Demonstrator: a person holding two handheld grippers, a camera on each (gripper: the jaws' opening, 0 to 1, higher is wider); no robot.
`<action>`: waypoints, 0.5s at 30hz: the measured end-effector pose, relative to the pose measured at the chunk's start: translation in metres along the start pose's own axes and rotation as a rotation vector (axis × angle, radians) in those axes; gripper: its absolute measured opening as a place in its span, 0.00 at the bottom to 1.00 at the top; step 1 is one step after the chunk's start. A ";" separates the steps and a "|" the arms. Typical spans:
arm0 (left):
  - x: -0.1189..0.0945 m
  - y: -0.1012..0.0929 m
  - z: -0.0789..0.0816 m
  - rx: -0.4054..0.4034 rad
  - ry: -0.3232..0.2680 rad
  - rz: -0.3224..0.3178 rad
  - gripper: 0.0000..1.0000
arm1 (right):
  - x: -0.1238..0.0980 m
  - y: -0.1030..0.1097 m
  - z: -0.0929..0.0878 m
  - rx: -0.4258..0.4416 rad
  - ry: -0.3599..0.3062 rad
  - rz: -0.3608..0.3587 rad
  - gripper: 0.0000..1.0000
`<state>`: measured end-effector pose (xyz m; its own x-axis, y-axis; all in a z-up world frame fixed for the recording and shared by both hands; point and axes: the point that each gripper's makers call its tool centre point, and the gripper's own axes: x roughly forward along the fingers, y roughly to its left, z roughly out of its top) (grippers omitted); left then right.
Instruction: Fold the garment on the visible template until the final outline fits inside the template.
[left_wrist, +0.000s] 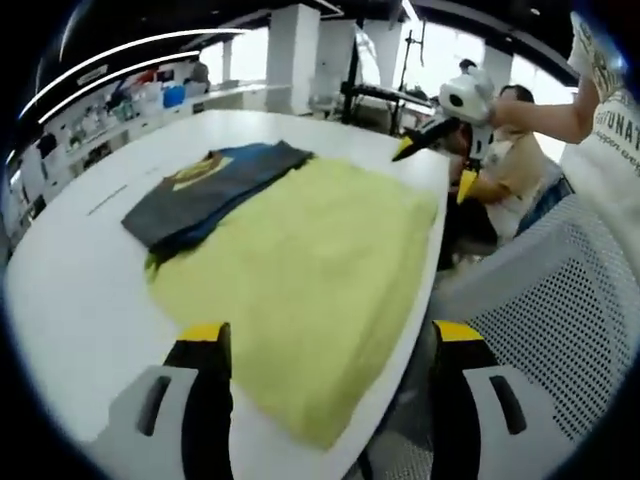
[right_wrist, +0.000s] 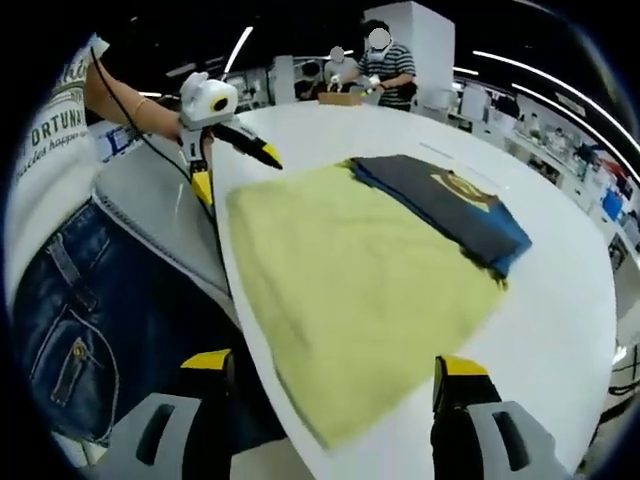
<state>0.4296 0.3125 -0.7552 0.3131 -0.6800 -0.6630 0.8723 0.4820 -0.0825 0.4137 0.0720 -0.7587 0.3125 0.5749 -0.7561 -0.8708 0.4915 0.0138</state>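
Observation:
A pale yellow garment lies spread flat along the edge of a white table. Beside it, partly tucked under its far side, lies a folded dark blue-grey garment with a yellow emblem. My left gripper hovers open over one end of the yellow garment, holding nothing. My right gripper hovers open at the opposite end, also holding nothing. Both pairs of jaws stand wide apart above the cloth.
A white mesh chair stands against the table edge beside the person in jeans. Another person sits beyond the table corner. People stand with a cardboard box at the far end. Shelves line the wall.

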 end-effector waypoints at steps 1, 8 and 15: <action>-0.001 0.000 -0.004 0.011 0.018 -0.002 0.72 | 0.000 -0.001 -0.002 -0.003 0.008 -0.004 0.73; -0.006 -0.004 -0.018 0.037 0.067 -0.013 0.59 | 0.000 -0.003 -0.013 -0.048 0.062 -0.002 0.60; -0.008 -0.007 -0.025 0.089 0.109 -0.009 0.48 | -0.001 -0.003 -0.023 -0.126 0.125 0.005 0.50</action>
<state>0.4115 0.3284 -0.7682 0.2665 -0.6181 -0.7395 0.9064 0.4216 -0.0257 0.4069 0.0550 -0.7736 0.2650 0.4873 -0.8321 -0.9153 0.3986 -0.0581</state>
